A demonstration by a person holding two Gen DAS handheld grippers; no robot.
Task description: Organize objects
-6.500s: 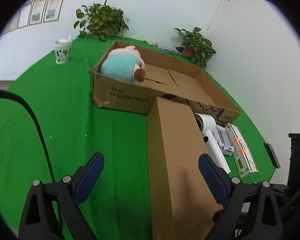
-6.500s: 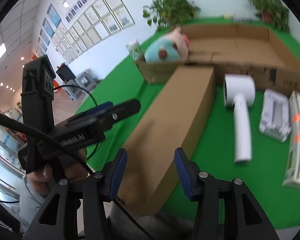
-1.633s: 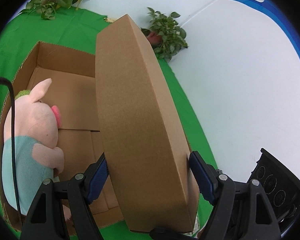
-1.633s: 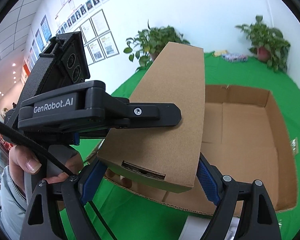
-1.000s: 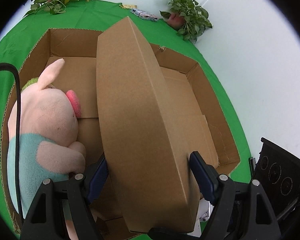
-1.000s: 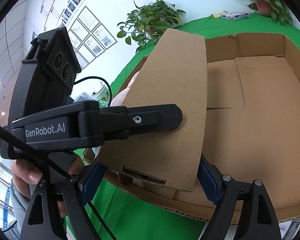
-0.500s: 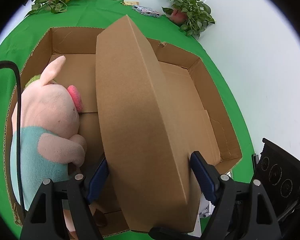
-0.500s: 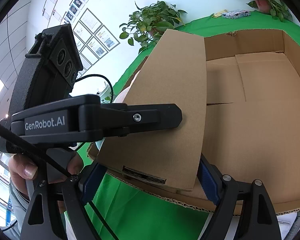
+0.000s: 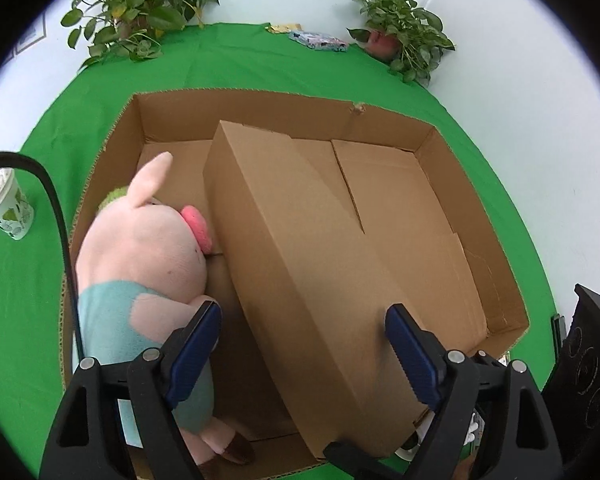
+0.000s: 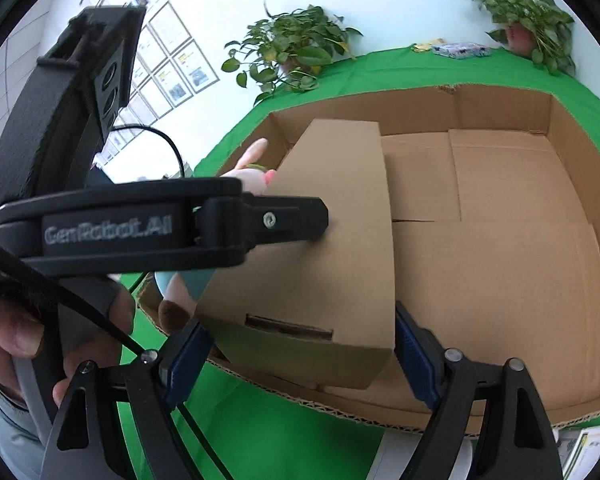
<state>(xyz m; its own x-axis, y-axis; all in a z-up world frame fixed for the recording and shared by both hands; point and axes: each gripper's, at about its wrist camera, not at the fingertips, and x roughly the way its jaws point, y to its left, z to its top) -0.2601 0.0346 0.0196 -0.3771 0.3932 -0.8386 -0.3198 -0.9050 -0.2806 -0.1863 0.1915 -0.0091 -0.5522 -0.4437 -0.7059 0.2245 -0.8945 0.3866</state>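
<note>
A long closed cardboard box (image 9: 300,264) lies inside a big open cardboard carton (image 9: 480,184), beside a pink plush pig in a teal shirt (image 9: 140,264). My left gripper (image 9: 304,340) straddles the long box's near end with a gap on both sides, jaws open. My right gripper (image 10: 300,348) straddles the same near end (image 10: 300,320) from the front, jaws open and just off its sides. The left gripper's finger (image 10: 284,220) shows against the box's side in the right wrist view. The carton (image 10: 540,264) has bare floor to the right of the box.
The carton stands on a green cloth (image 9: 40,280). A paper cup (image 9: 8,210) stands at the left. Two potted plants (image 9: 140,8) and a small packet (image 9: 320,40) sit at the far edge. White items (image 10: 580,448) lie by the carton's front right corner.
The long box has gone down from a raised tilt to lie in the carton next to the pig. Both grippers have opened off its sides.
</note>
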